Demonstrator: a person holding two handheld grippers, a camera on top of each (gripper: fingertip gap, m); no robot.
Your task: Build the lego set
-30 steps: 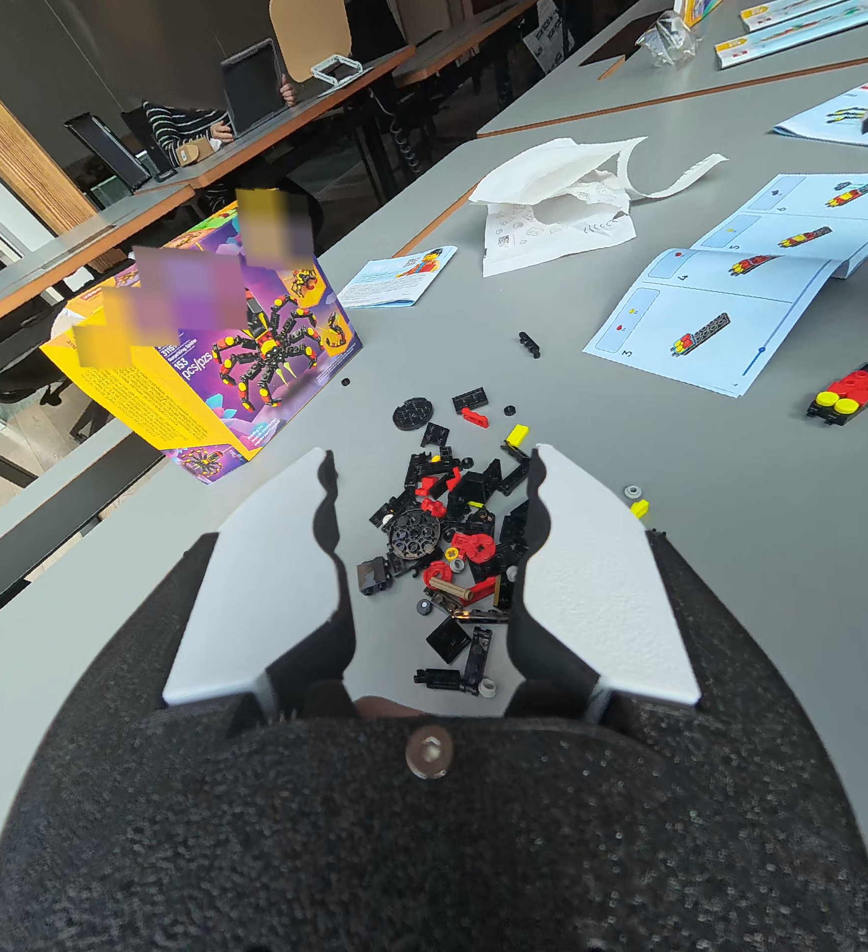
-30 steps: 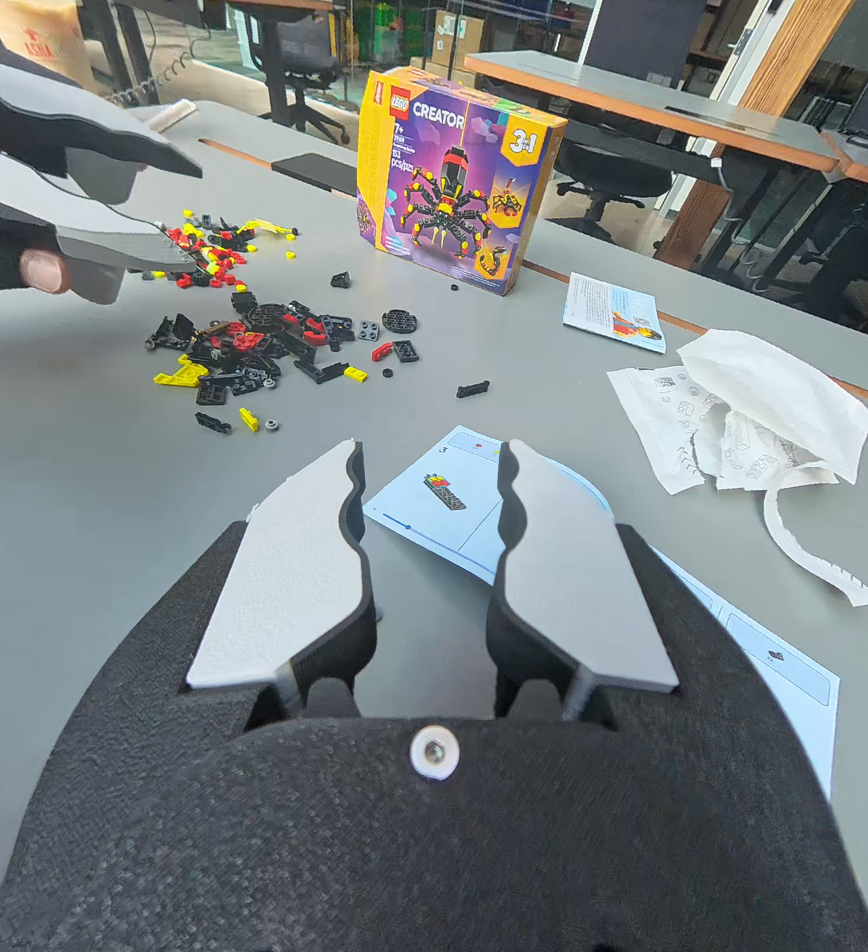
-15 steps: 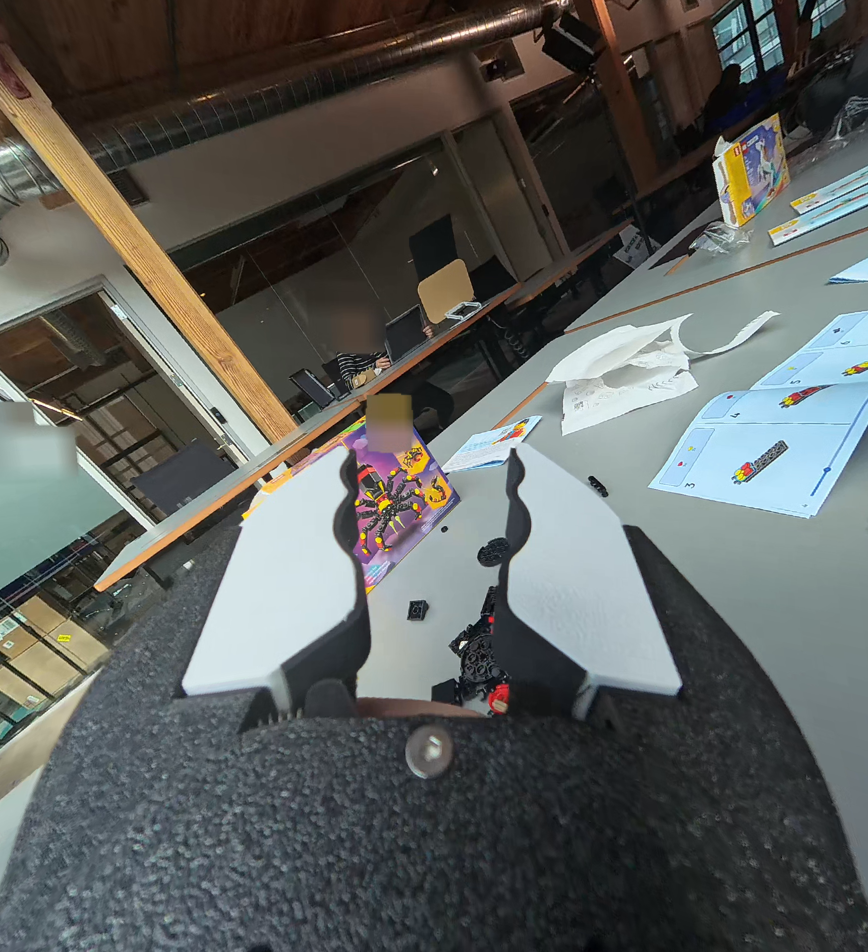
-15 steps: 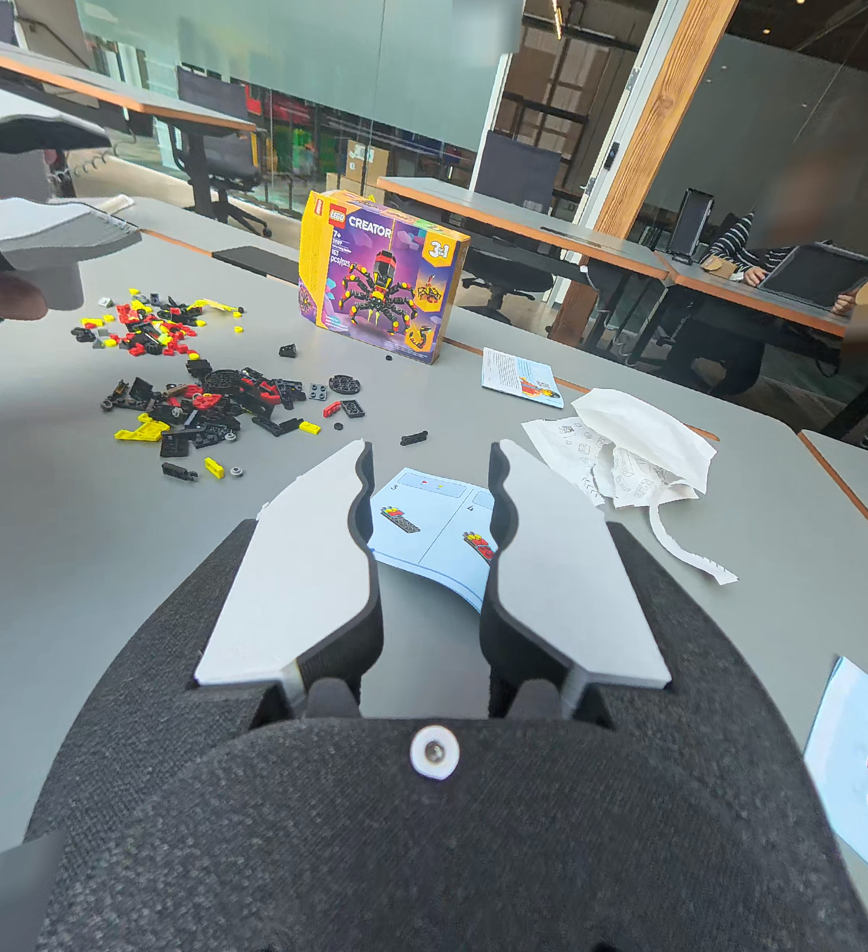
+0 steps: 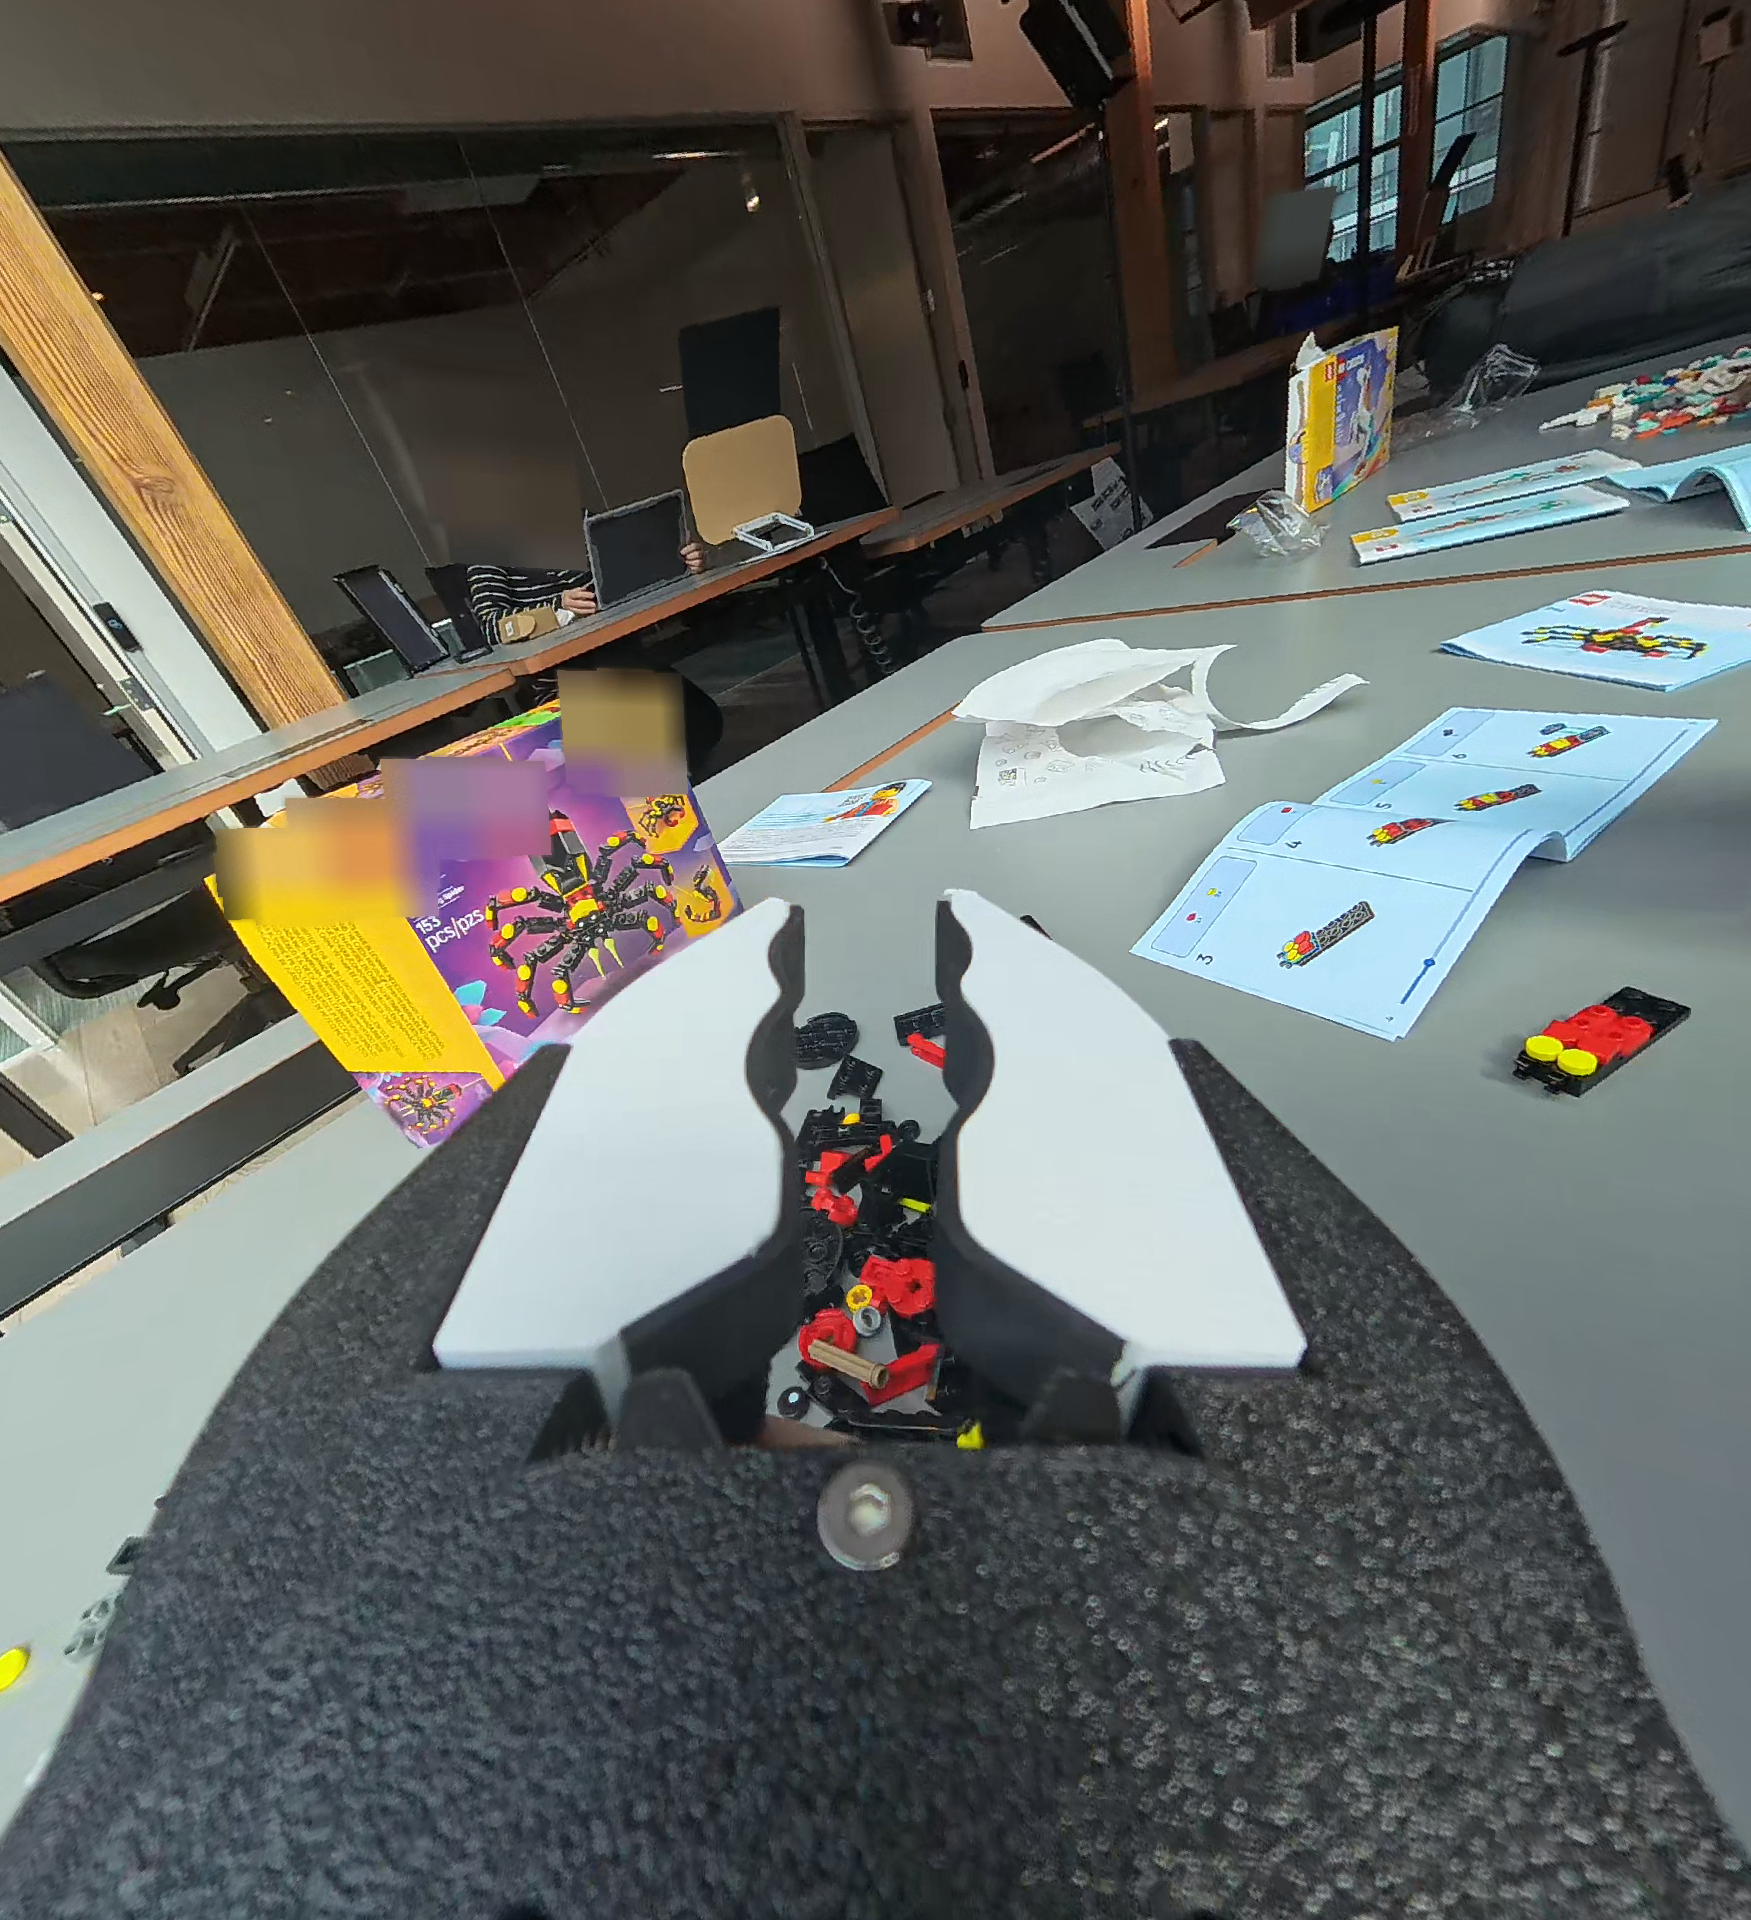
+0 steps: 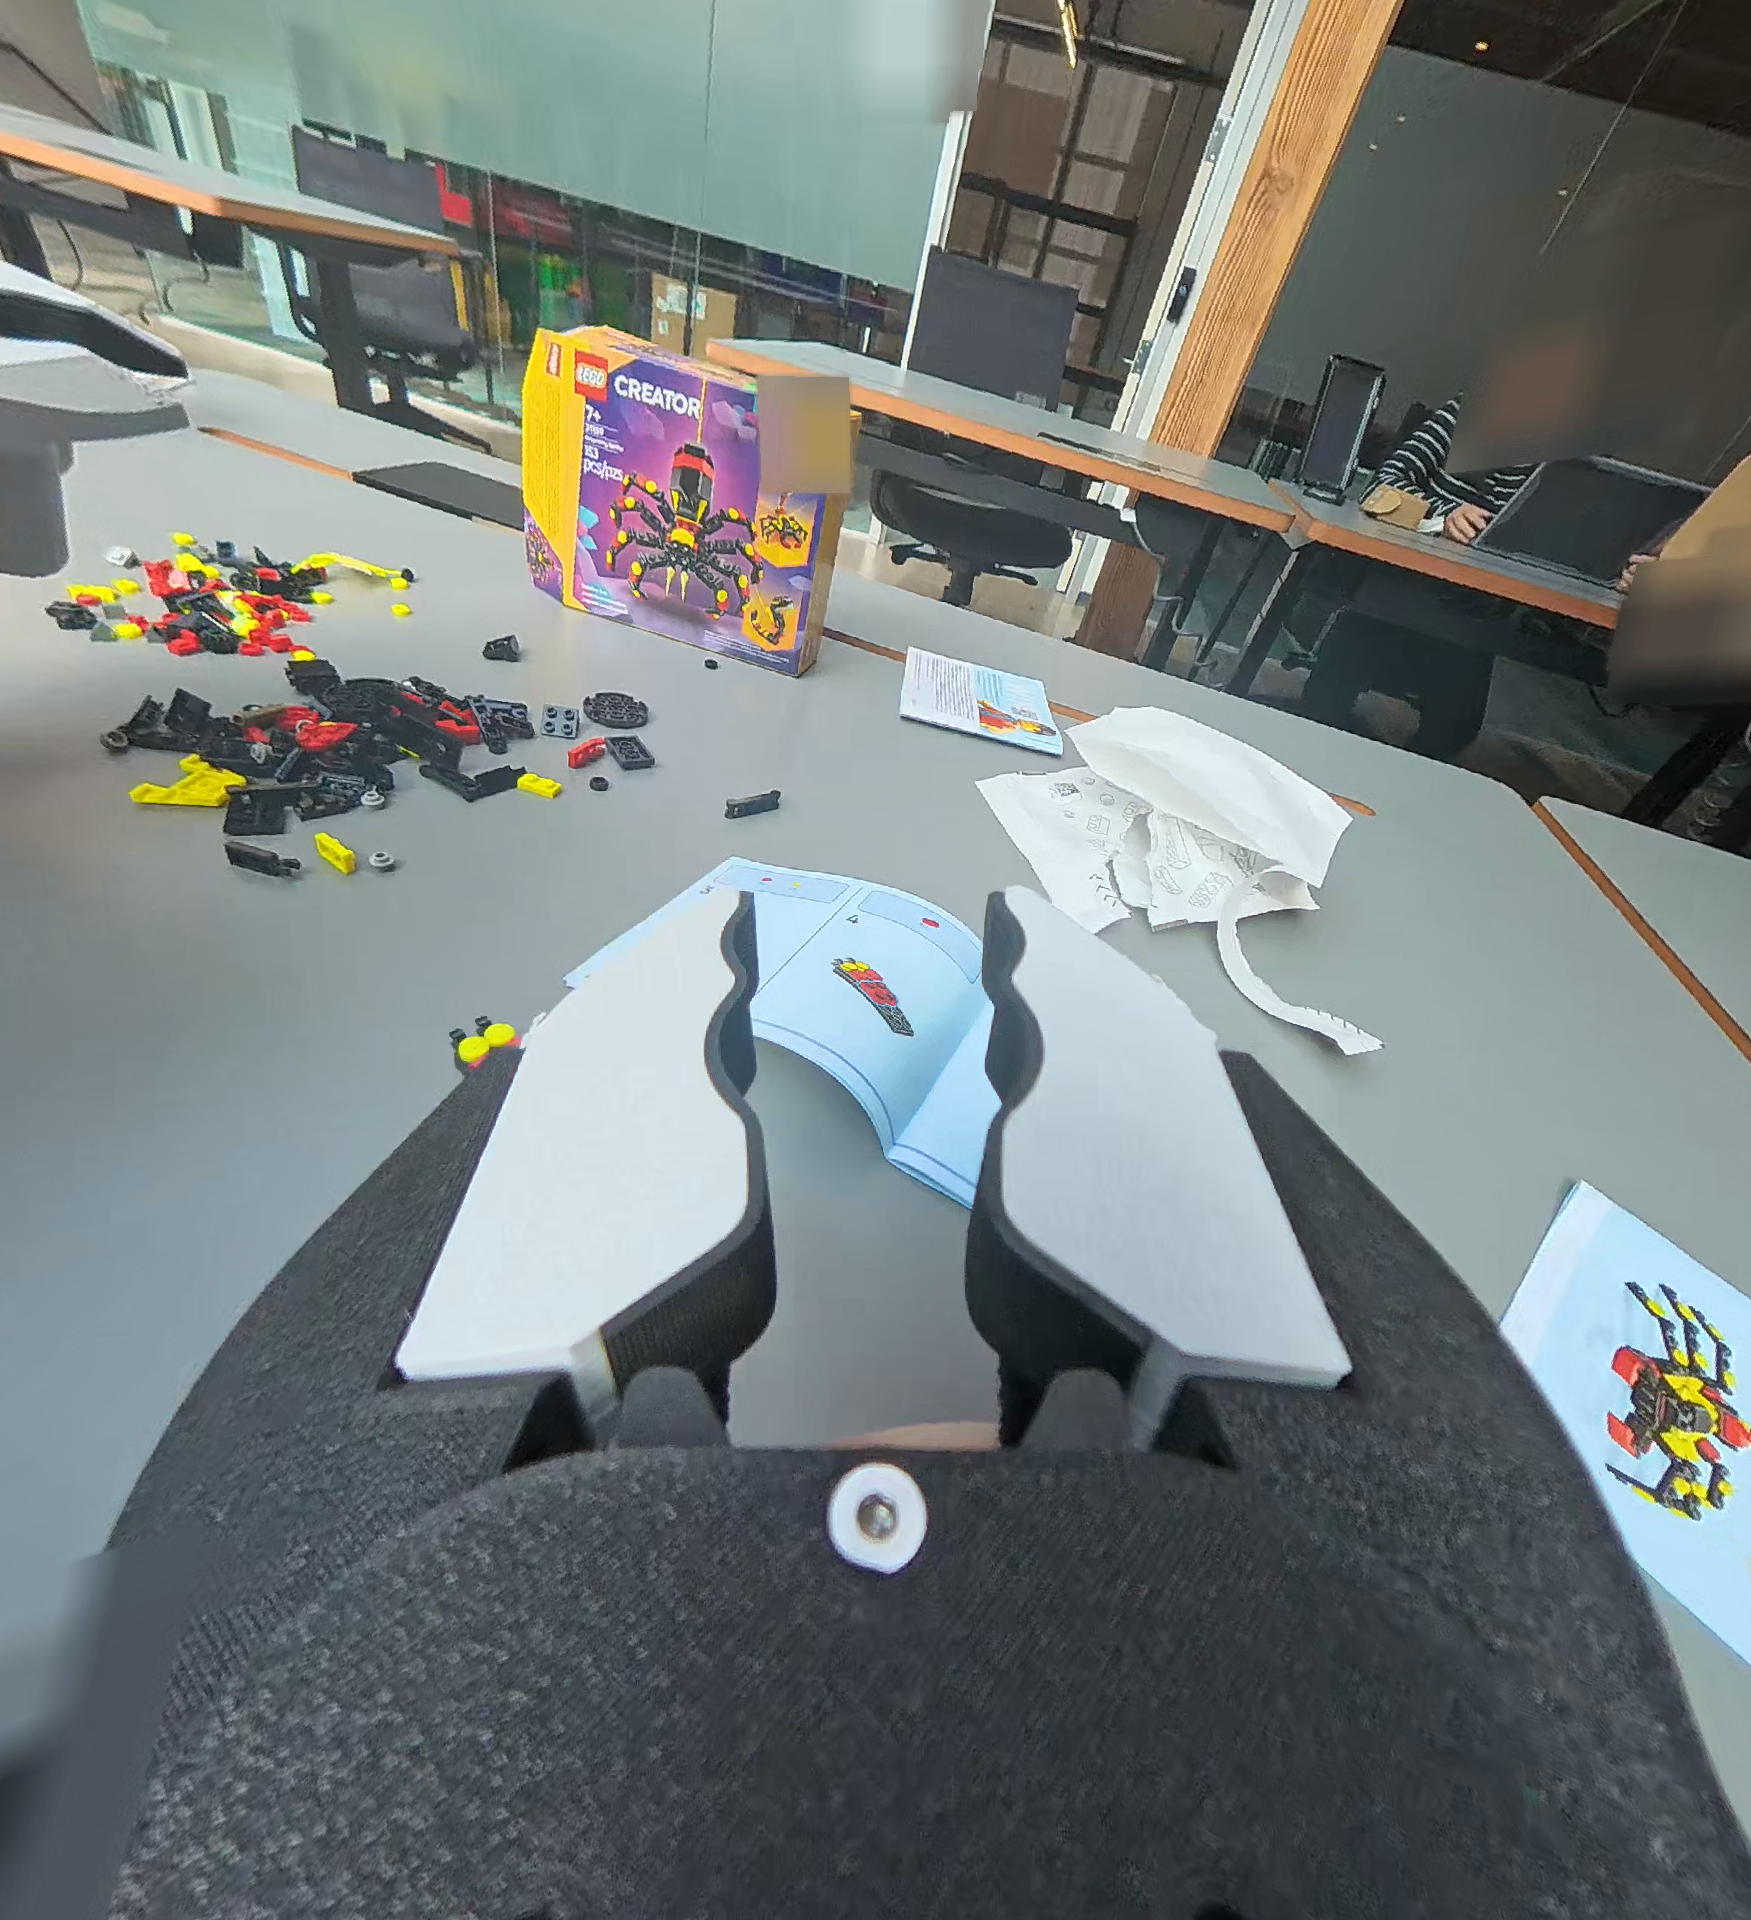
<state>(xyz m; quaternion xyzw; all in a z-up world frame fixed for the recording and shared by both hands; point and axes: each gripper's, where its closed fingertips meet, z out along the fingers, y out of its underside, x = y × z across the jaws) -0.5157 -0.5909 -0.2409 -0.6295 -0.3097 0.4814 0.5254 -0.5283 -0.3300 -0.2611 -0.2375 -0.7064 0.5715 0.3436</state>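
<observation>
My left gripper (image 5: pixel 869 925) is open and empty, hovering low over a pile of black, red and yellow bricks (image 5: pixel 866 1226) that shows between its fingers. A small started build, a black plate with red and yellow studs (image 5: pixel 1598 1039), lies to its right, in front of the open instruction booklet (image 5: pixel 1370 873). My right gripper (image 6: pixel 868 914) is open and empty above the table, pointing at the same booklet (image 6: pixel 850 997). The build (image 6: pixel 484 1039) peeks out beside its left finger. The brick pile (image 6: pixel 331 738) lies far left, with the left gripper (image 6: pixel 29 353) above it.
The purple and yellow set box (image 5: pixel 497 935) stands behind the pile. A torn white paper bag (image 6: pixel 1183 810), a small leaflet (image 6: pixel 980 701) and a second booklet (image 6: pixel 1702 1423) lie on the grey table. A second brick heap (image 6: pixel 196 603) lies farther left. Tip to tip, the grippers are about 25 cm apart.
The left gripper tilted up away from the pile, then came back down over it with a narrower gap. The right gripper drew back and tilted up from the booklet.
</observation>
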